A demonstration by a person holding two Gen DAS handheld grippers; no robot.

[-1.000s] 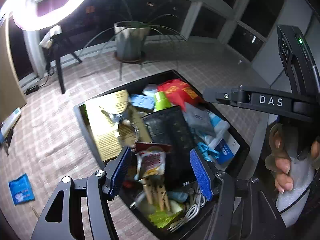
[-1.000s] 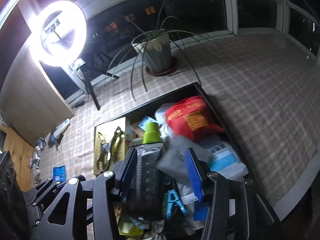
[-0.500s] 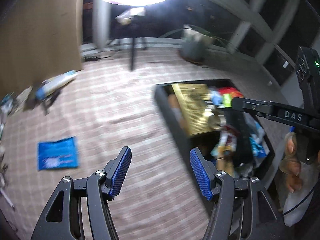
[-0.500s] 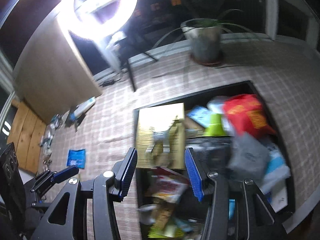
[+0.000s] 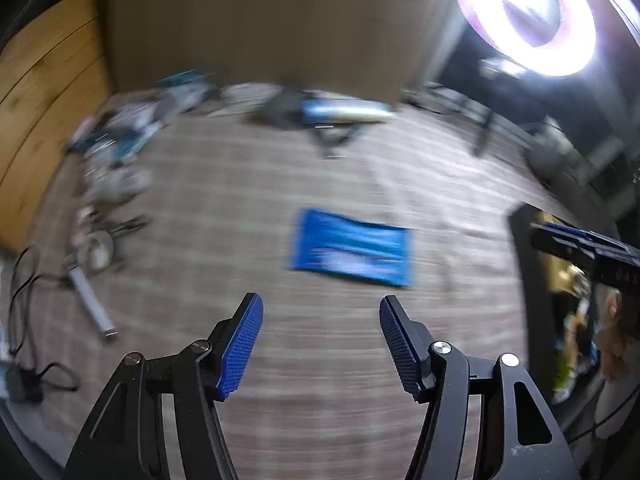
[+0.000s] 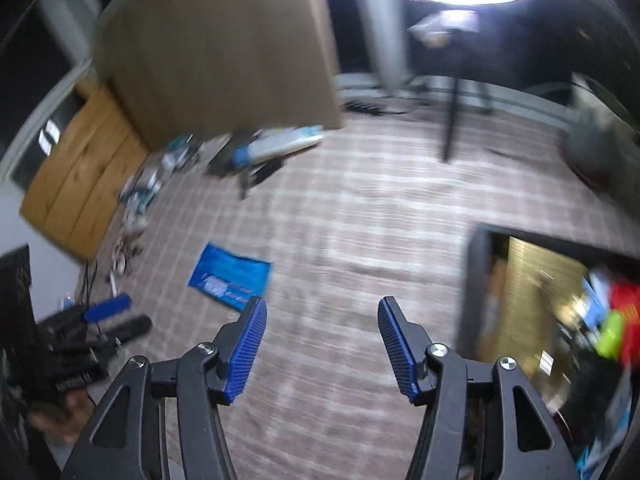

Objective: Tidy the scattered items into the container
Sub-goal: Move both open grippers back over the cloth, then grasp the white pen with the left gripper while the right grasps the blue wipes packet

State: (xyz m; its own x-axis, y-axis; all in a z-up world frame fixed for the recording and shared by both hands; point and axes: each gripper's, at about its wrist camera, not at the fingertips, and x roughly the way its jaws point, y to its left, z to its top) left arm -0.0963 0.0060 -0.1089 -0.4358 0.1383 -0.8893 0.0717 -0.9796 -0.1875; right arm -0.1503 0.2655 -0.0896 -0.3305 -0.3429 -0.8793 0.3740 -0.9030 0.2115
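Observation:
A flat blue packet [image 5: 352, 251] lies on the checked mat just ahead of my left gripper [image 5: 320, 344], which is open and holds nothing. The same blue packet [image 6: 231, 277] shows left of my right gripper [image 6: 320, 344], whose jaws are opening with nothing between them. The black container [image 6: 474, 280], full of mixed items, sits at the right edge of the right wrist view; its dark wall [image 5: 528, 280] appears at the right of the left wrist view. The other gripper's black arm [image 5: 584, 250] reaches over it. Both views are motion-blurred.
Scattered small items [image 5: 120, 148] and a white-and-blue tube [image 5: 344, 112] lie along the far edge by a wooden cabinet [image 5: 36, 92]. A brown box [image 6: 224, 48] stands behind them. A ring light [image 5: 528, 12] on a stand glares at top right. Cables [image 5: 24, 292] trail at left.
Both grippers swung left, away from the container and over the open mat. The blue packet now lies near the left gripper. The right jaws stand wider apart.

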